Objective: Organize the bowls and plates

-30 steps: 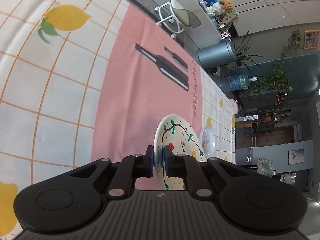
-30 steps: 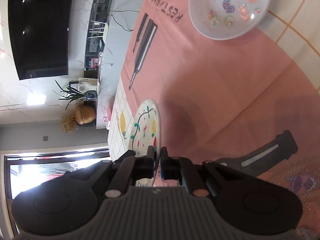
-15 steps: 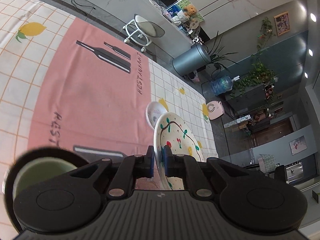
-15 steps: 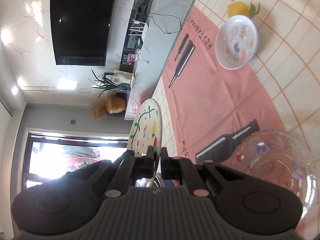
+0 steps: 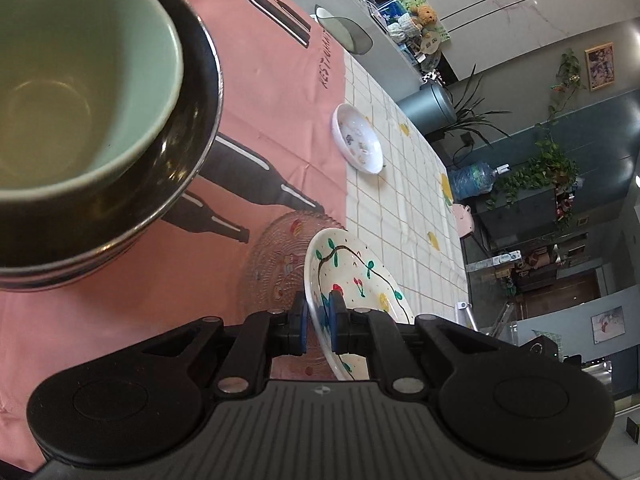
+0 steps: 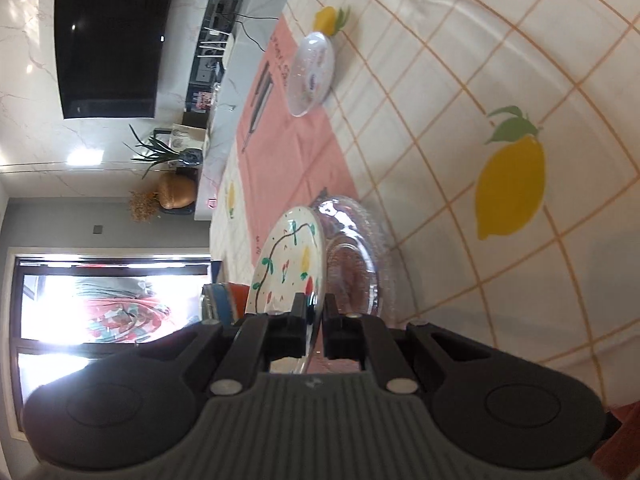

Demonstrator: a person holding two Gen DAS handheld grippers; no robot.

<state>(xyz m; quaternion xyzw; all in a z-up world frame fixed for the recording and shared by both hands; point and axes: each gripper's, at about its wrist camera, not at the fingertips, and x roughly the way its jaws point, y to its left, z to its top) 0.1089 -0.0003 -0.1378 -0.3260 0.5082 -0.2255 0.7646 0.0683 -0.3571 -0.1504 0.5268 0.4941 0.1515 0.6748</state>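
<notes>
Both grippers hold the same white painted plate (image 5: 360, 276), with green leaves and red cherries, by opposite rims. My left gripper (image 5: 319, 320) is shut on one rim; my right gripper (image 6: 315, 316) is shut on the other, with the plate (image 6: 288, 256) tilted. The plate hovers just over a clear glass plate (image 5: 276, 256) on the pink cloth, which also shows in the right wrist view (image 6: 356, 260). A green bowl (image 5: 76, 68) sits nested in a dark bowl (image 5: 132, 208) close on the left. A small white dish with stickers (image 5: 358, 140) lies farther off, also seen in the right wrist view (image 6: 314, 72).
The table has a checked lemon-print tablecloth (image 6: 500, 160) with a pink bottle-print runner (image 5: 280, 100). Beyond the table edge stand a grey bin (image 5: 428, 106), plants and a water jug (image 5: 474, 178). A dark TV (image 6: 112, 36) hangs on the wall.
Both grippers have carried the painted plate across the table and down toward the glass plate. The nested green and dark bowls have come close on the left.
</notes>
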